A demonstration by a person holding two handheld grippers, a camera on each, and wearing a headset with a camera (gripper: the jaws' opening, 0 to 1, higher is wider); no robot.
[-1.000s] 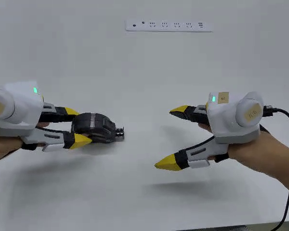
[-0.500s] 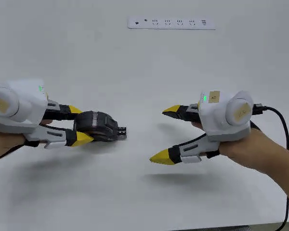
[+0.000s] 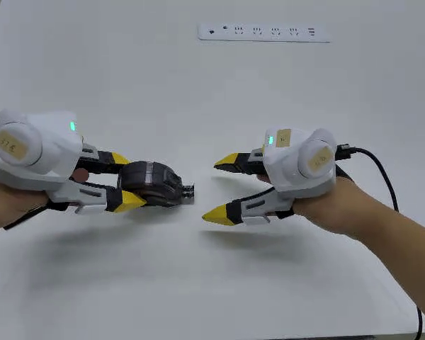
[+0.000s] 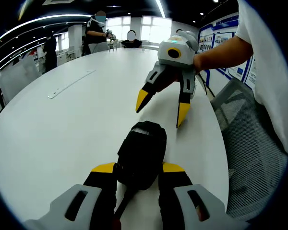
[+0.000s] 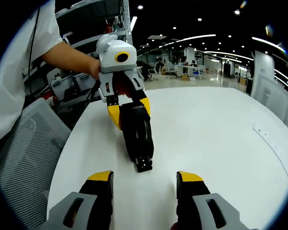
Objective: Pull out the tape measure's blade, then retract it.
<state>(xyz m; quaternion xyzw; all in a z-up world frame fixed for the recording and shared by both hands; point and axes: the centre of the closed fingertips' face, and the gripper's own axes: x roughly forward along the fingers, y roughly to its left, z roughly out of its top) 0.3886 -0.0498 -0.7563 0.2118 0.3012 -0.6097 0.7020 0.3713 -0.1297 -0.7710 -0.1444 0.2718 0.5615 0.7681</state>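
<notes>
The big white table (image 3: 198, 297) is spread under everything. The right gripper (image 3: 217, 189) is held with its jaws spread wide, nothing between them, and is pointed at the tape's front end, near but not touching. The left gripper (image 3: 126, 180) is clamped onto the black tape measure (image 3: 154, 184), squeezed by its sides. A white power strip (image 3: 263, 32) is laid flat far back, well apart. The blade's end hook (image 3: 188, 191) is tucked right at the case mouth, so no blade is pulled out yet. Resting or hovering, that can't be told.
</notes>
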